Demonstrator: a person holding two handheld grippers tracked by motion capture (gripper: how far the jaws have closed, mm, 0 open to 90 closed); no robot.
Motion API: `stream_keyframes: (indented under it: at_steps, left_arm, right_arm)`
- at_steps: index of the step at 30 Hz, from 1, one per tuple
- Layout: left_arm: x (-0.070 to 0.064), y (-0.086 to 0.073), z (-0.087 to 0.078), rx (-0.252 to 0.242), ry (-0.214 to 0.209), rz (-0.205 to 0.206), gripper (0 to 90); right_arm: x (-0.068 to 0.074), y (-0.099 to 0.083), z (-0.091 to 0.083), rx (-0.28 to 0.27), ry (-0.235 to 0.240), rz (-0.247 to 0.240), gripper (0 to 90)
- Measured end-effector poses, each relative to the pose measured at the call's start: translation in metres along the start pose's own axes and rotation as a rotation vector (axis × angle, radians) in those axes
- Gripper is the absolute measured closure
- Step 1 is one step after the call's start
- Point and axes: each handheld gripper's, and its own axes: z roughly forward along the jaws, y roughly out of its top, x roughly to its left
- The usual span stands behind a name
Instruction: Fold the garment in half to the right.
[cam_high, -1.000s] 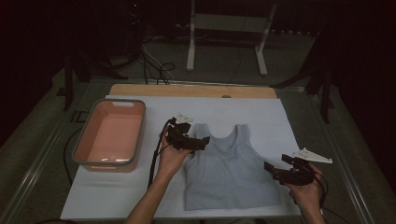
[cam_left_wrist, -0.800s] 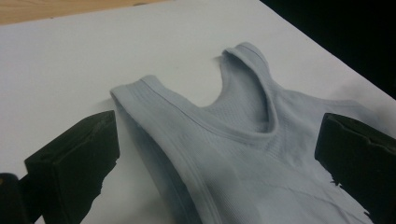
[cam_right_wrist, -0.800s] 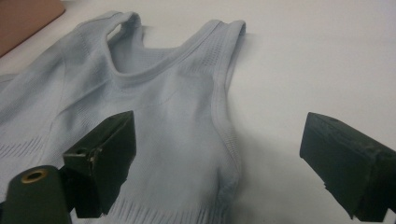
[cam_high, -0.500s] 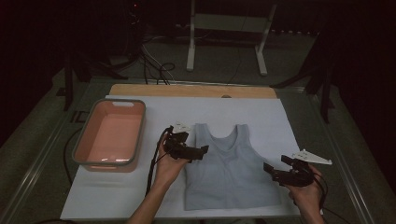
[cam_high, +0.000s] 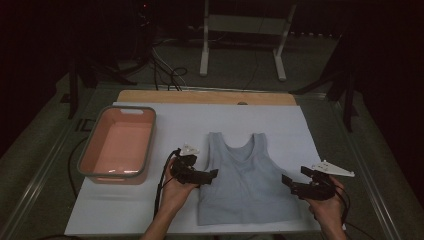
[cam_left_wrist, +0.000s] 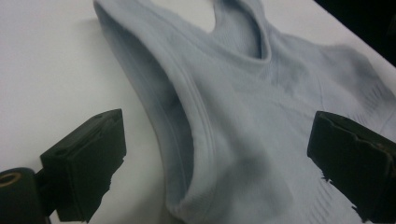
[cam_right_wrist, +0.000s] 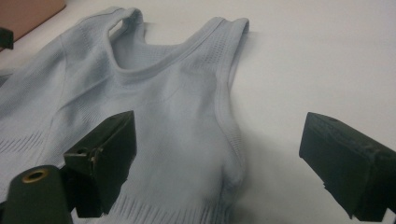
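The left gripper (cam_high: 209, 175) hovered at the left armhole edge of the grey tank top (cam_high: 245, 177), its jaws spread wide and holding nothing. In the left gripper view, the left gripper (cam_left_wrist: 219, 168) straddled that armhole: one jaw stood over bare white table cover (cam_left_wrist: 56, 70), the other over the chest of the grey tank top (cam_left_wrist: 261, 116). The ribbed armhole hem ran up between them, slightly raised, with a shadowed fold beside it.

The right gripper (cam_high: 294, 184) sat just off the garment's right side, near the lower corner, jaws likewise wide apart and empty. In the right gripper view, the right gripper (cam_right_wrist: 219, 163) framed the bottom of the other armhole; the grey tank top (cam_right_wrist: 154, 116) lay ahead and under its left jaw, while open white table cover (cam_right_wrist: 336, 60) stretched ahead of its right jaw.

The top lay flat, front up, straps pointing away from both grippers and hem toward the person. Its fabric was a thin, soft knit with bands of mesh-like patterning at the hem and near the straps, and a scooped neckline with a ribbed border.

Beyond the left gripper's outer side, well apart from the garment, stood a pink plastic tub (cam_high: 85, 162) with a grey rim and rounded corners. The white table cover (cam_high: 280, 120) was smooth and matte, with free room beyond the straps and between tub and top.
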Motion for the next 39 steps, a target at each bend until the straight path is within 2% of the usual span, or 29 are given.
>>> stream_keyframes:
  at_steps: [15,22,26,31,34,38,39]
  left_arm:
    - [-0.005,-0.024,0.002,0.055,-0.003,0.003,14.8]
    - [-0.004,-0.036,0.003,0.088,-0.003,-0.013,17.4]
    - [-0.005,-0.041,0.005,0.118,0.001,-0.021,22.8]
    - [-0.007,-0.040,0.007,0.154,0.012,-0.018,34.3]
    - [-0.008,-0.039,0.009,0.171,-0.023,-0.026,49.8]
    - [-0.009,-0.039,0.012,0.170,-0.043,-0.047,74.4]
    - [-0.009,-0.039,0.012,0.170,-0.043,-0.047,77.4]
  right_arm:
    - [0.001,0.000,0.000,-0.001,0.001,-0.011,11.3]
    - [0.002,0.000,0.000,-0.001,0.000,-0.019,11.4]
    - [0.002,0.000,0.000,0.000,-0.003,-0.021,11.4]
    - [0.003,0.001,0.001,0.001,0.000,-0.020,11.5]
    - [0.004,0.001,0.001,0.002,-0.003,-0.022,11.5]
    - [0.004,0.001,0.001,0.001,-0.003,-0.023,11.5]
    - [0.004,0.001,0.001,0.001,-0.002,-0.023,11.5]
